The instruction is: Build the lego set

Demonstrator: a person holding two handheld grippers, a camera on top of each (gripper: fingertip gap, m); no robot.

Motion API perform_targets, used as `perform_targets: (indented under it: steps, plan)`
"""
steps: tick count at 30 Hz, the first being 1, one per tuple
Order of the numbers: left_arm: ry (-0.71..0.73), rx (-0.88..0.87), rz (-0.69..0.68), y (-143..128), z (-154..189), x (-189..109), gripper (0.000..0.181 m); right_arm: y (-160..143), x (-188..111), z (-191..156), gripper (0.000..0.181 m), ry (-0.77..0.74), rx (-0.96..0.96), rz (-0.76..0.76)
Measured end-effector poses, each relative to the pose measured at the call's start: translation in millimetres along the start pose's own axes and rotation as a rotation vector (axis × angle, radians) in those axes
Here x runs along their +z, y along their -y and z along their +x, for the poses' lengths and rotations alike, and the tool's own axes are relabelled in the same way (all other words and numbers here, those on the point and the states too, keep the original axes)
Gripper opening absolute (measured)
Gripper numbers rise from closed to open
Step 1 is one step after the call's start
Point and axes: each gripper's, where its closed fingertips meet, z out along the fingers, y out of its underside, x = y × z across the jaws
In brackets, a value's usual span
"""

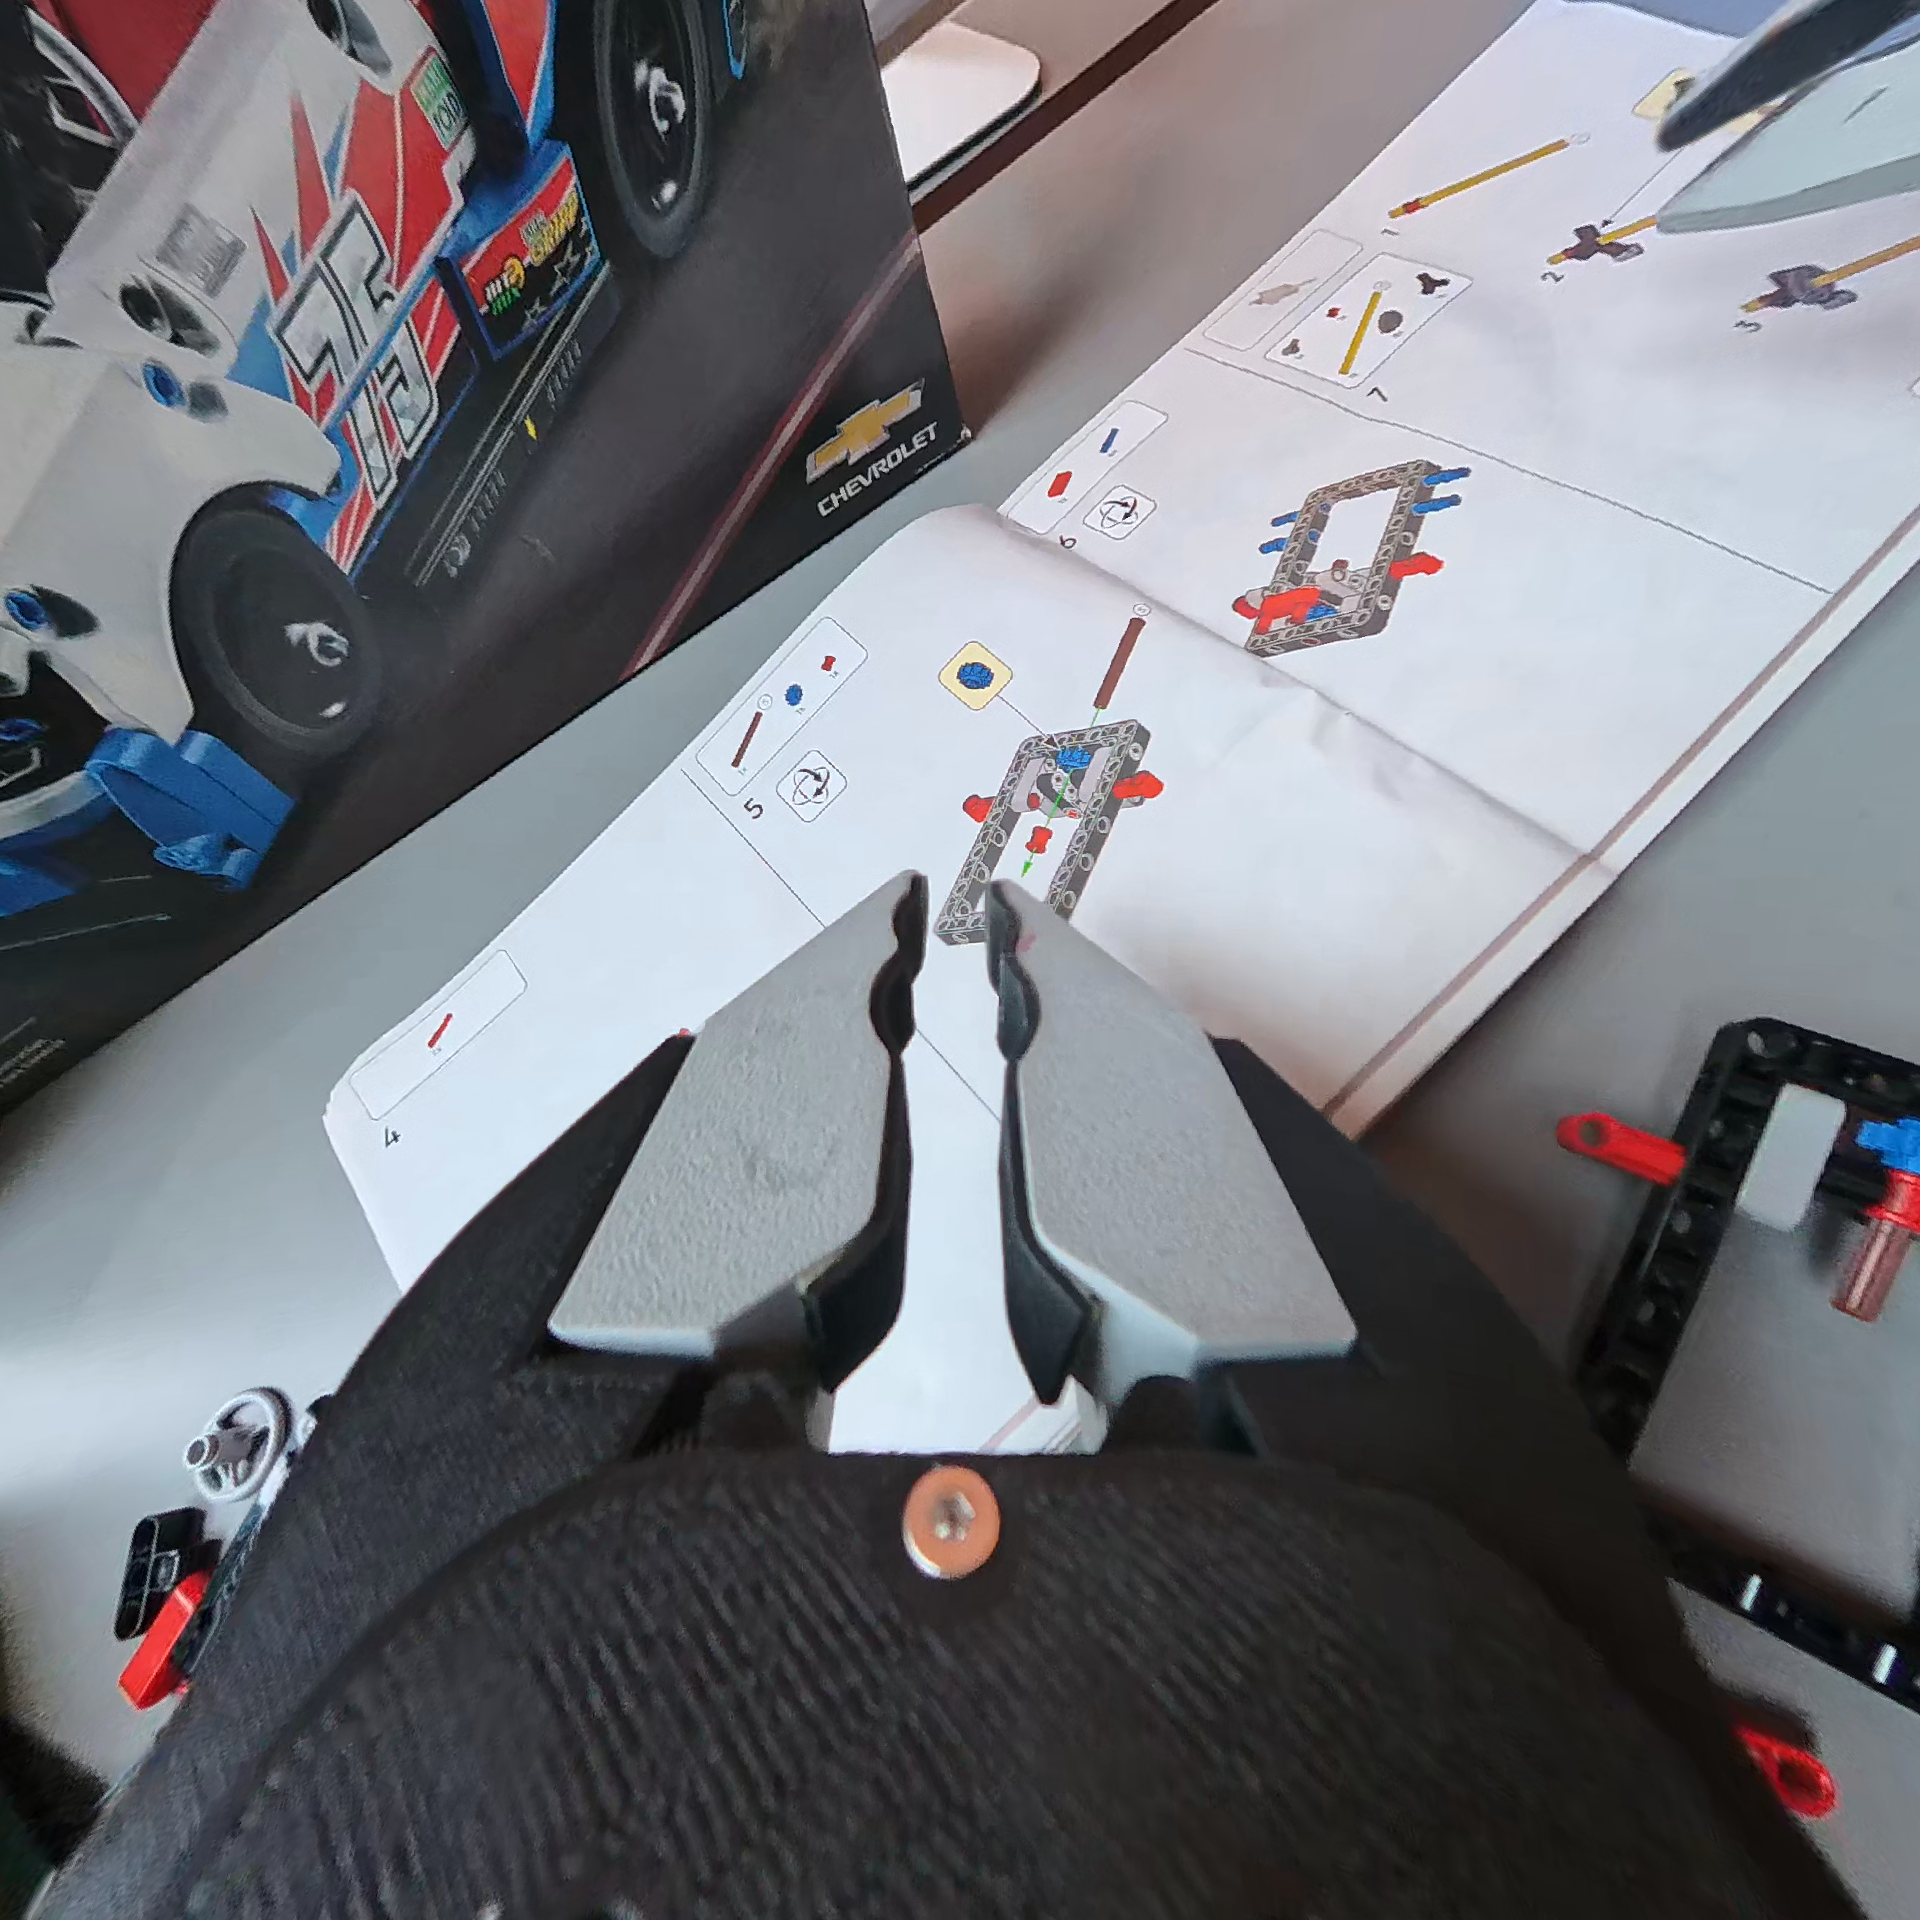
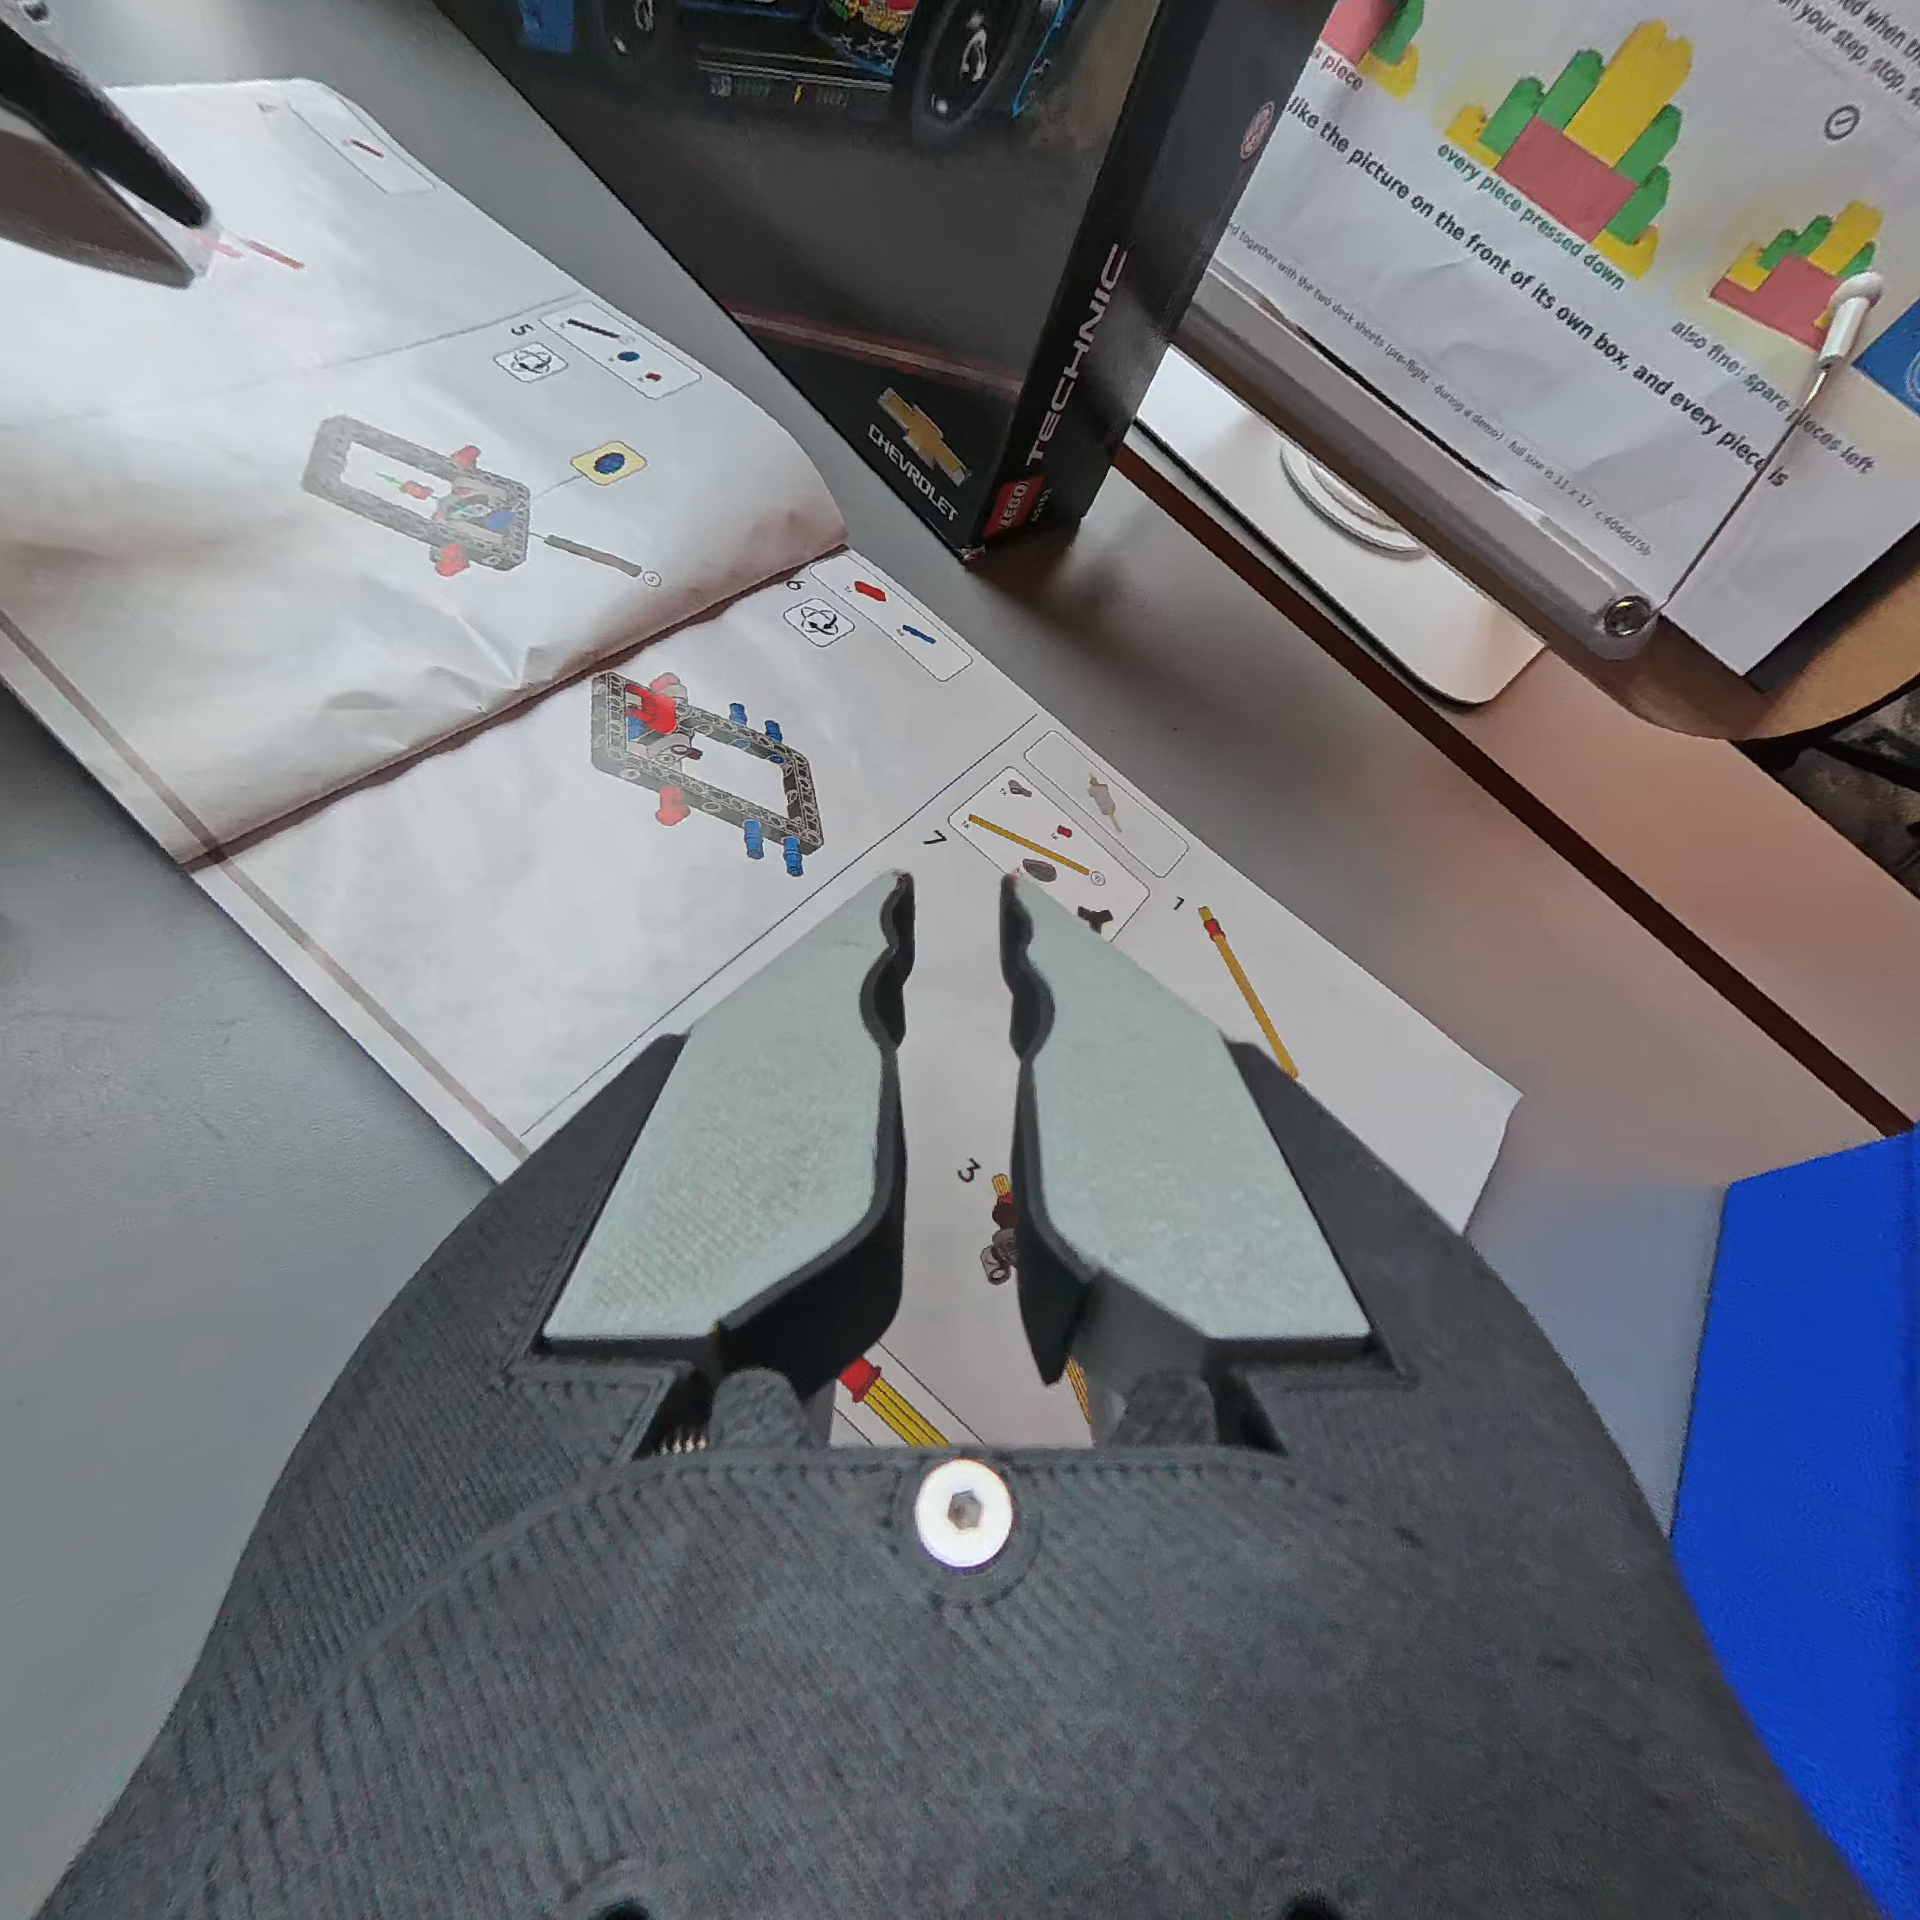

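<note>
My left gripper (image 1: 956, 894) hovers over the open instruction booklet (image 1: 1299, 831), its jaws a narrow gap apart with nothing between them. A black lego frame (image 1: 1704, 1195) with red pins (image 1: 1621, 1143), a blue part and a brownish axle (image 1: 1875, 1268) lies on the grey table to its right. My right gripper (image 2: 956, 888) hovers over the booklet's right page (image 2: 520, 935), slightly open and empty. Each gripper shows at the far corner of the other's view, the right in the left wrist view (image 1: 1787, 73) and the left in the right wrist view (image 2: 94, 177).
The set's box (image 1: 416, 416) stands behind the booklet, also in the right wrist view (image 2: 935, 260). Loose pieces lie at lower left: a white wheel-like part (image 1: 241, 1439), a black piece (image 1: 156, 1569), a red piece (image 1: 161, 1652). A monitor stand (image 2: 1351, 520) and a blue object (image 2: 1818, 1507) are at the right. The brownish axle (image 1: 1875, 1268) lies some 15 centimeters from my left tips, 20 centimeters from my right tips.
</note>
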Motion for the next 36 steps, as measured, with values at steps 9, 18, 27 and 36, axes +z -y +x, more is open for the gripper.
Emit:
perform_targets:
  steps: [9,18,27,36]
  plan:
    - [-0.017,-0.006,0.008,2,1,-3,0.009,-4,2,-1,0.012,0.022,0.023,-0.006]
    - [-0.022,-0.006,0.009,3,2,-4,0.010,-5,3,-3,0.012,0.038,0.036,-0.007]
    - [-0.039,0.001,0.016,6,7,-10,0.010,-2,2,-6,0.011,0.047,0.025,0.012]
    - [-0.059,-0.040,-0.018,-25,26,-39,0.013,1,-4,-2,0.012,0.055,0.055,0.046]
